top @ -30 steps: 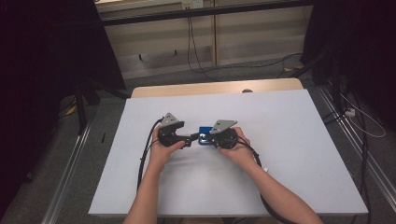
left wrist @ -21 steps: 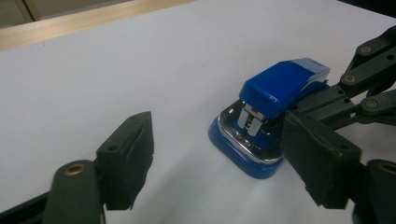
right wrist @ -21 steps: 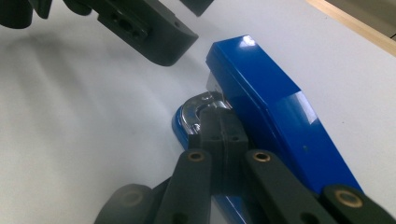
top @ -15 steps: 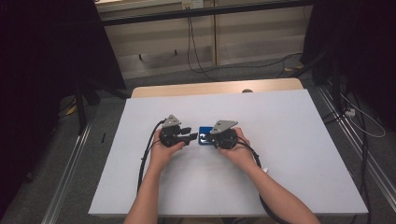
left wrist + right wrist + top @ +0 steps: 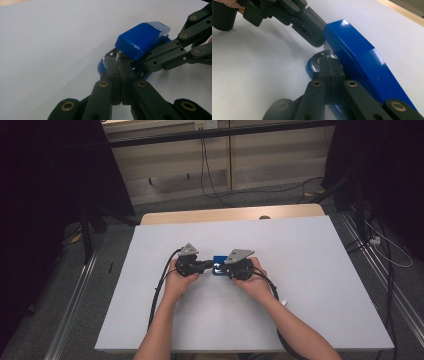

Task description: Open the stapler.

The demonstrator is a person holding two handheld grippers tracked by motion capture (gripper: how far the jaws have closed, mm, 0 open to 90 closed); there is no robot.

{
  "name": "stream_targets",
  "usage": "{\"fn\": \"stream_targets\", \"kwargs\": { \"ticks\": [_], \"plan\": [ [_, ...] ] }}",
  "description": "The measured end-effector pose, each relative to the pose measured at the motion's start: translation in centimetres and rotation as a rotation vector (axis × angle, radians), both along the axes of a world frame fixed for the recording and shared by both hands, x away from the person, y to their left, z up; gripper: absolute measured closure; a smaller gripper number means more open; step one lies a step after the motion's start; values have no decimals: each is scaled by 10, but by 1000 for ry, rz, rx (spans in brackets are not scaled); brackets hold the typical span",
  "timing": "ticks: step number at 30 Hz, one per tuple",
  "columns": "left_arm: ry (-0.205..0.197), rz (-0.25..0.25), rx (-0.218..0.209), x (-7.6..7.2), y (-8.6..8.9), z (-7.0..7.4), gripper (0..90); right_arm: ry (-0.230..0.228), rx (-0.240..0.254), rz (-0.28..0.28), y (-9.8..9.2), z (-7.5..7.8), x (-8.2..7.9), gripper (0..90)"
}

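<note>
My left gripper point(image 5: 120, 72) has just been closing, and its jaws now stand together with their tips at the front end of the blue stapler point(image 5: 142, 40), on the metal tongue under the raised blue top; whether they pinch a thin metal lip there I cannot tell. My right gripper point(image 5: 331, 71) is also closed up, its tips pressed in at the chromed plate at the stapler's base, with the blue body running along its right side.

From above, the left gripper point(image 5: 199, 266) and right gripper point(image 5: 226, 269) face each other tip to tip, and the stapler point(image 5: 218, 268) lies between them, near the middle of the bench point(image 5: 310, 270), a little towards its far edge. Its long axis seems to run roughly along the line joining the two grippers, so each one meets an end rather than a flank. Both hands are equally near. I judge the next move turns on holding the base still on the right while the left works the top.
</note>
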State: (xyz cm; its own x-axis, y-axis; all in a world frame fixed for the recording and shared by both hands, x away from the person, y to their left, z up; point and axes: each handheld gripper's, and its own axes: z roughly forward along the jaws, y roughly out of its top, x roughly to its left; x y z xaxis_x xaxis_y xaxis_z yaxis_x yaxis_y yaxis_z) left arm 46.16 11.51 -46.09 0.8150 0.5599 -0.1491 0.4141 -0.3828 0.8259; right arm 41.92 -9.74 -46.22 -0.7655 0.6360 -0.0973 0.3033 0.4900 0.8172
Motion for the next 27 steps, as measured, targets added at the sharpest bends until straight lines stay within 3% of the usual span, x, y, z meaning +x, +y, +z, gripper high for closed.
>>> {"fn": "stream_targets", "kwargs": {
  "ticks": [9, 17, 27],
  "plan": [
    [-13, -7, -6, -1, -1, 6, 900, 0, 6, -3, 0, 0, 0, 900],
    [-18, -8, -88, -2, -1, 17, 898, 1, 17, -8, 0, -1, -1, 900],
    [-28, -13, -111, -4, -3, 23, 898, 1, 29, -32, 0, -1, -1, 900]
  ]
}}
